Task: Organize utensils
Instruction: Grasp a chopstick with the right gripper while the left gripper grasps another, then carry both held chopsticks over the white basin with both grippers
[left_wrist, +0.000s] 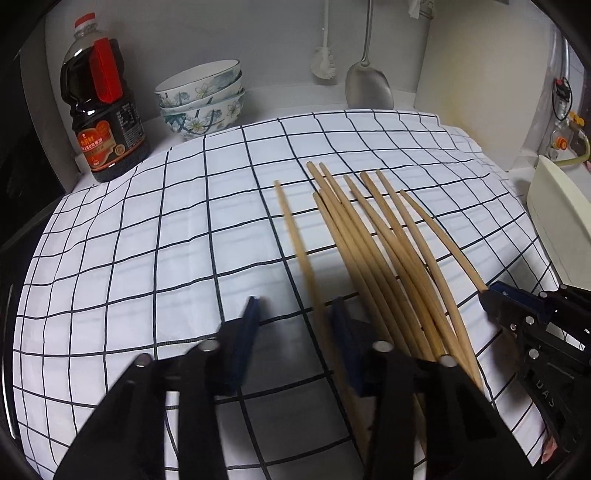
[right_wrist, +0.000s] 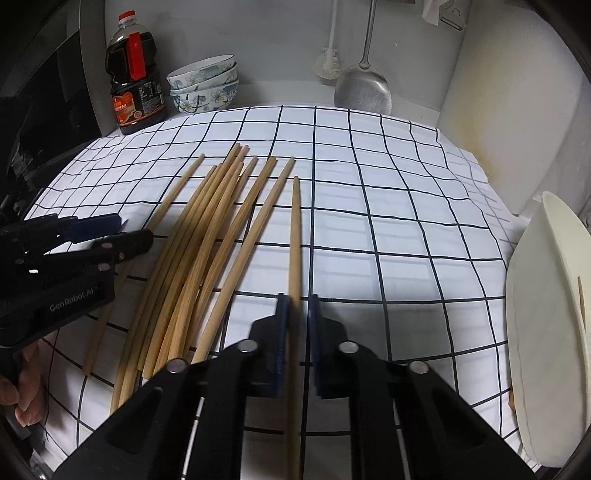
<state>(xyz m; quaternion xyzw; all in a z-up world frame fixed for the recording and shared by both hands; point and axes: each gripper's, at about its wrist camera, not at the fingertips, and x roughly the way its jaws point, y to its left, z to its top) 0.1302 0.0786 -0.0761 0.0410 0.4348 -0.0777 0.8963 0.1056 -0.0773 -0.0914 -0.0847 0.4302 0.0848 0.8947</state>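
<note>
Wooden chopsticks mostly lie loose on the checked white cloth, sorting barely begun: right gripper pinches the rightmost chopstick, left gripper half-spread around another chopstick, grip unclear.

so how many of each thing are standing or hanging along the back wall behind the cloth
bottle: 1
bowls: 3, stacked
spatula: 1
brush: 1
total: 6
</note>
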